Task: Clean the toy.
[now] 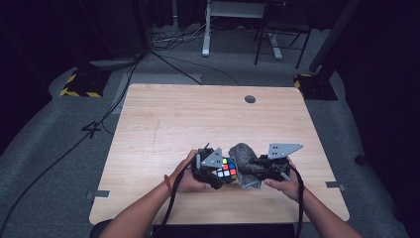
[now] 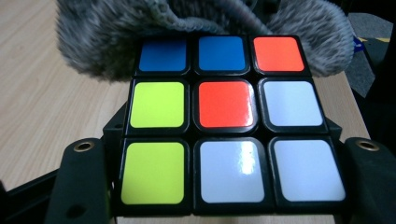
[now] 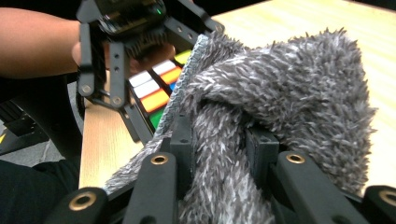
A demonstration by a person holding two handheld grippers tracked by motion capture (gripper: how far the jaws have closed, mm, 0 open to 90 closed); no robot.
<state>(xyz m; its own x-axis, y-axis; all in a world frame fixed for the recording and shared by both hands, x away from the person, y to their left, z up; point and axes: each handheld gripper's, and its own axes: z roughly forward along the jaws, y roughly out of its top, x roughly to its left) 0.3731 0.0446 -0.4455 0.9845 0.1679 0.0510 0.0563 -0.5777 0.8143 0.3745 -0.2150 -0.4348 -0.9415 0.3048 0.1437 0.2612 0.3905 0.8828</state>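
The cube (image 2: 227, 122) looks like glossy plastic, its stickers shiny enough to catch glare, set in a smooth black frame. The cloth (image 3: 280, 107) is grey, shaggy and fuzzy with a stitched edge, and the table (image 1: 198, 119) is pale matt woodgrain.

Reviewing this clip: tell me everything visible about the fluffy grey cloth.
The fluffy grey cloth is shaggy, long-piled microfibre by its look, with a stitched hem along one edge. It is bunched and folded, not spread flat. The right gripper is clamped on a gathered fold of it, near the table's front edge. Its pile presses against the far side of the multicoloured puzzle cube, which the left gripper holds. In the high view part of it rests on the wooden table.
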